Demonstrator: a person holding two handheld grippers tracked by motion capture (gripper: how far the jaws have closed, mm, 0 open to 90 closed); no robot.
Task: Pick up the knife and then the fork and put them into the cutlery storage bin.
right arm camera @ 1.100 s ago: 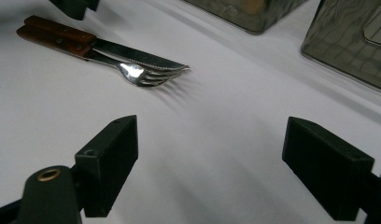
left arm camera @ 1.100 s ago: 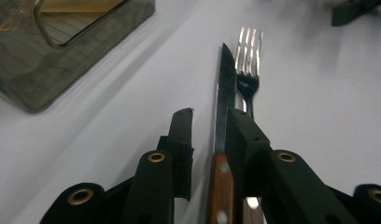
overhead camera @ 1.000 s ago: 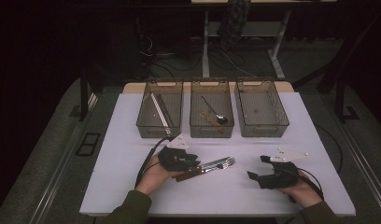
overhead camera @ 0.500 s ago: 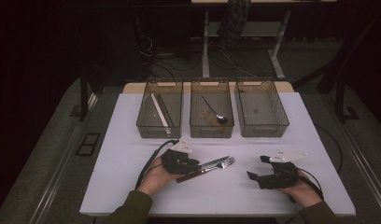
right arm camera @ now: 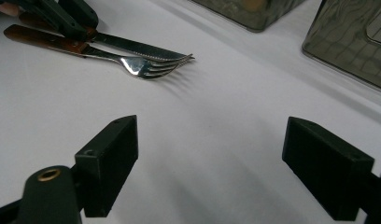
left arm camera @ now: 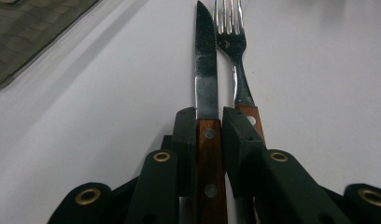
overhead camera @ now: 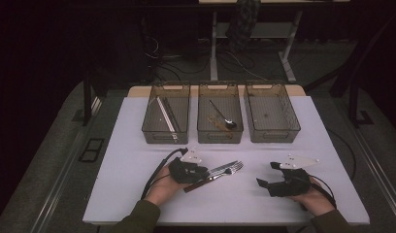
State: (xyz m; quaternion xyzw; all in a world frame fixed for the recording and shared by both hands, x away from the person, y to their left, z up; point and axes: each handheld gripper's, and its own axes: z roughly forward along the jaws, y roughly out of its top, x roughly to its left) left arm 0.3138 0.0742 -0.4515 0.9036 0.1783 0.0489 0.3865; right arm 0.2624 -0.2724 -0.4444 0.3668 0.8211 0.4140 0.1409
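No writing is showing on anything. In the lower middle of the high view, the left gripper (overhead camera: 202, 171) is lying low on the white table (overhead camera: 138, 194), its jaws clamping the wooden handle of a knife (left arm camera: 206, 93). A fork (left arm camera: 235, 60) is lying just beside the knife, outside the jaws. At the lower right, the right gripper (overhead camera: 269, 179) is resting on the table, its jaws standing wide apart and holding nothing.

fork (left arm camera: 238, 79) handle: behind tool's jaw | knife (left arm camera: 206, 84) handle end: cut off at bottom edge
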